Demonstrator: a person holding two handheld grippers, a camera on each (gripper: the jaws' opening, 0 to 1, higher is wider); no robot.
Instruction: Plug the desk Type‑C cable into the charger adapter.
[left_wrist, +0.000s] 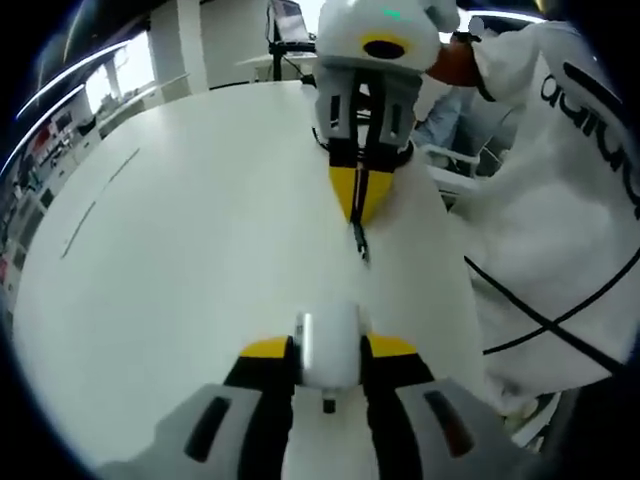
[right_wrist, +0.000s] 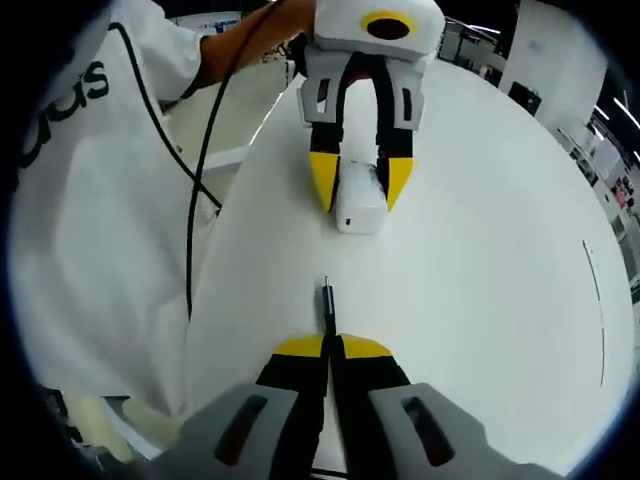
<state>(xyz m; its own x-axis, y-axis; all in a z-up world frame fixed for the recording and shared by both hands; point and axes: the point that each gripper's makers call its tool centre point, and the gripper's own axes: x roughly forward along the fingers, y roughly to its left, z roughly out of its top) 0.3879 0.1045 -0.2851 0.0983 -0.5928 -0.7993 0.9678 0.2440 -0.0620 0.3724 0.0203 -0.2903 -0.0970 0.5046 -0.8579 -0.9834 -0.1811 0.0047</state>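
My left gripper (left_wrist: 328, 348) is shut on a white charger adapter (left_wrist: 329, 350), held between its yellow-tipped jaws above the white table (left_wrist: 200, 250). Facing it, my right gripper (left_wrist: 358, 200) is shut on a black Type-C cable, whose plug (left_wrist: 361, 246) sticks out toward the adapter with a gap between them. In the right gripper view, my right gripper (right_wrist: 330, 347) pinches the cable and the plug tip (right_wrist: 326, 296) points at the adapter (right_wrist: 360, 200), which the left gripper (right_wrist: 358, 185) holds. The adapter's port face shows a small dark slot.
A person in a white shirt (left_wrist: 560, 200) stands at the table's edge, with a black cord (right_wrist: 195, 200) hanging across the shirt. Desks and a laptop (left_wrist: 290, 22) lie beyond the far table edge. Thin dark lines (left_wrist: 95, 205) mark the table top.
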